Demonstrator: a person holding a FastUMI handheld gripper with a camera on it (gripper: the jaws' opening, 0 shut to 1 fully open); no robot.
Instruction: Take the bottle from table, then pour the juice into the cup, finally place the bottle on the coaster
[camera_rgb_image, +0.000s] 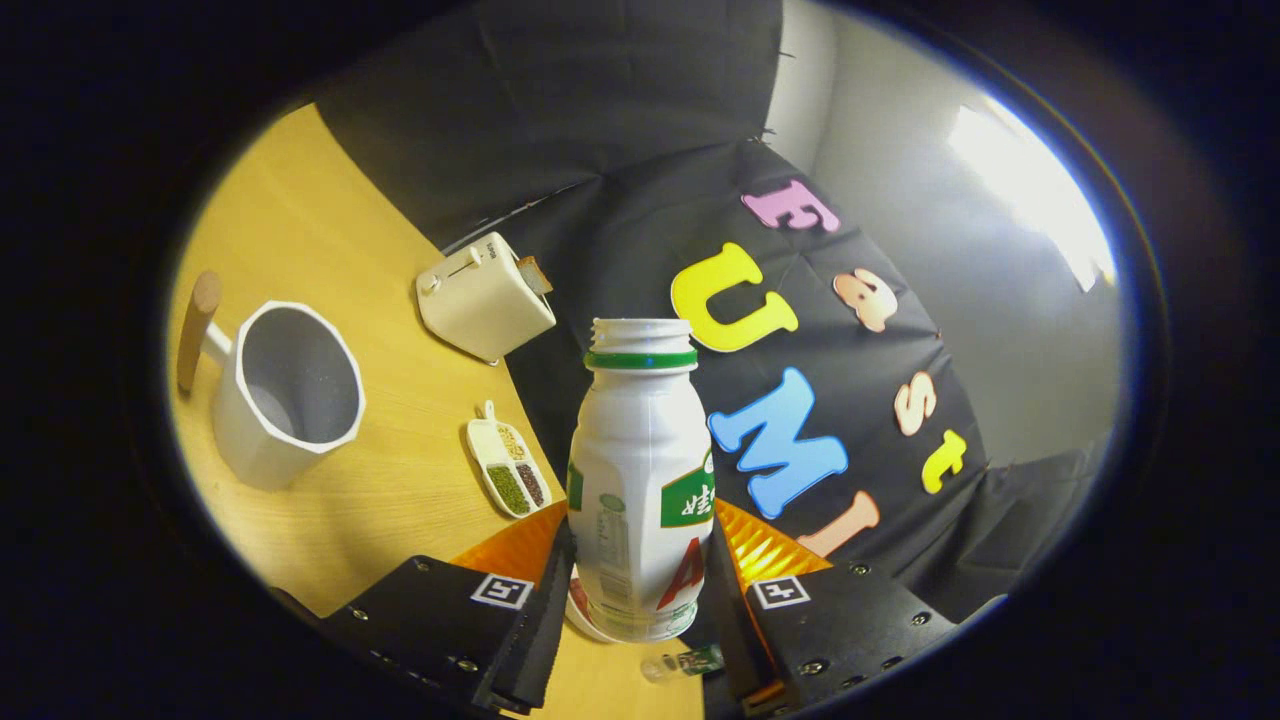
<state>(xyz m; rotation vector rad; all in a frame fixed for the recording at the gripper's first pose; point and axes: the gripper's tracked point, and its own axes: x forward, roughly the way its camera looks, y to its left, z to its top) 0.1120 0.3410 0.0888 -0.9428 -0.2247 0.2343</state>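
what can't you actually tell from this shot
- Gripper view: whether juice is left in the bottle; its opaque white wall hides the contents.
- The coaster: nothing here can be told as one.
- The cup bottom: its inner wall shades it, so any liquid is unclear.
- The small dish fillings: too small to name.
- The toaster far side faces away.
- The tongs hold the bottle, both fingers pressing its sides.

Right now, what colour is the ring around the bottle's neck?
Green, seen in the gripper view: the ring sits under the open mouth of the white bottle, held between the gripper fingers.
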